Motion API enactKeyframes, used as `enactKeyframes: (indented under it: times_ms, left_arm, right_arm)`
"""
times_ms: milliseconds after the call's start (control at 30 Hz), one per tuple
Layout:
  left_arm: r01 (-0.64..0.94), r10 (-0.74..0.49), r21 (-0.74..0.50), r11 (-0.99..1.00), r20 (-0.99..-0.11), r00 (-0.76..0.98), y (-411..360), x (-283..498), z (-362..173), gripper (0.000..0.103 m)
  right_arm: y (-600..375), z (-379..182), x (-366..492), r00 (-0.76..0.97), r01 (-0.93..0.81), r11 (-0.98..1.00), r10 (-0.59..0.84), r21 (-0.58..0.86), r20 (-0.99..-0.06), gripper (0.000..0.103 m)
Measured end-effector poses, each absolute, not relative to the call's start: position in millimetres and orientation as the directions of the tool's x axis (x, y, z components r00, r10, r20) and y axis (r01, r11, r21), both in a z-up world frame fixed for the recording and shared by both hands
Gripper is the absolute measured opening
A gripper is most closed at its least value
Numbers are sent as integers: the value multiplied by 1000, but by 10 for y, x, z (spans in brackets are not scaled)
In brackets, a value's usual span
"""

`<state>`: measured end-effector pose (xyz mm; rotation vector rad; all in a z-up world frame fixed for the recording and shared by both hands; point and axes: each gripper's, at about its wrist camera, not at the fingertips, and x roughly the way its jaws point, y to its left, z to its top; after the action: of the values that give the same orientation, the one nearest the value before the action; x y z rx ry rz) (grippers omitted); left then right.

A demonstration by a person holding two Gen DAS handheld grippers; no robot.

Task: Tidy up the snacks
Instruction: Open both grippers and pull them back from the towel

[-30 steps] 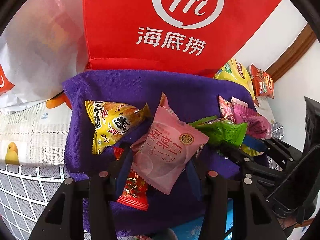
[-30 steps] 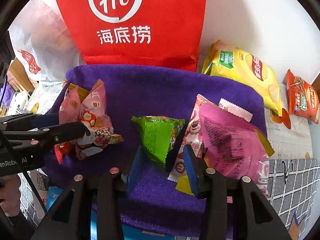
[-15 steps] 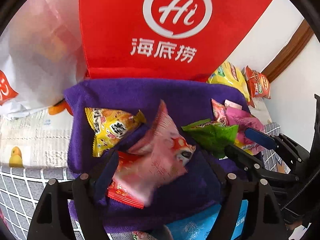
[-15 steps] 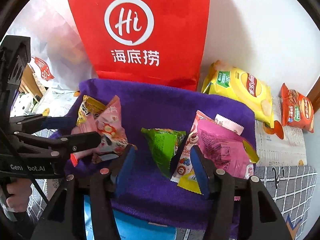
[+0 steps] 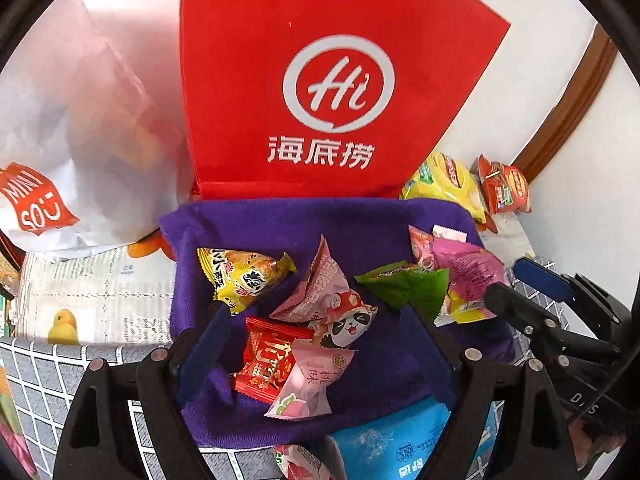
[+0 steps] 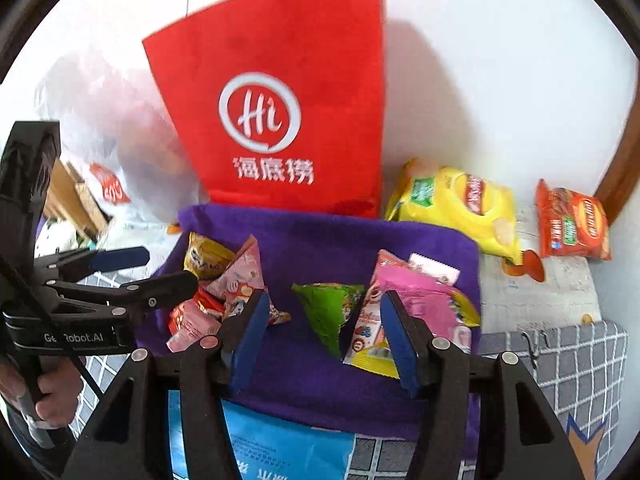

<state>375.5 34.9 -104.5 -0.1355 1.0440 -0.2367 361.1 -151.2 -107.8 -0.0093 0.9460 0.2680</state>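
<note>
A purple cloth (image 5: 280,224) (image 6: 320,240) holds two heaps of small snack packets. On its left lie a yellow packet (image 5: 244,276), pink packets (image 5: 320,284), a panda packet (image 5: 348,324) and a red one (image 5: 272,356). My left gripper (image 5: 316,340) (image 6: 152,270) hangs above this heap, its jaws opening, and its pads touch nothing. A green packet (image 5: 404,286) (image 6: 332,312) and a magenta packet (image 5: 468,272) (image 6: 416,292) lie on the right. Over them my right gripper (image 6: 325,334) (image 5: 520,288) stands open; the green packet lies loose on the cloth beyond its pads.
A tall red bag (image 5: 320,80) (image 6: 280,100) stands behind the cloth, with a white plastic bag (image 5: 80,120) to its left. A yellow chip bag (image 6: 460,204) and an orange-red bag (image 6: 572,224) lie by the wall. A blue packet (image 6: 280,448) sticks out under the cloth's near edge.
The left gripper let go of the pink packet, which dropped onto the left heap. The right gripper released the green packet. Both grippers opened and rose away from the cloth.
</note>
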Motion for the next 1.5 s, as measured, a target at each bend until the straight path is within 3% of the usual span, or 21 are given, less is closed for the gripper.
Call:
enactKeyframes:
  times_ms: [500, 800, 967, 1233, 1500]
  left_arm:
    - [185, -267, -193, 964, -734, 625, 244, 3233, -250, 86]
    - [193, -236, -146, 970, -744, 624, 158, 2648, -52, 86]
    - [229, -317, -221, 948, -720, 618, 229, 2284, -53, 86]
    - [214, -263, -160, 964, -707, 657, 266, 1746, -82, 86]
    - [178, -224, -140, 974, -715, 662, 440, 1397, -154, 86]
  right_arm:
    - [-1834, -471, 2722, 630, -73, 997, 72, 34, -773, 82]
    - [-1883, -233, 2069, 675, -12, 1000, 9, 1, -738, 86]
    - [-1810, -241, 1748, 692, -60, 998, 33, -11, -721, 86]
    - [-1688, -358, 1331, 704, -65, 996, 4, -58, -710, 86]
    - [-1689, -498, 1065, 696, -65, 997, 81, 50, -713, 86]
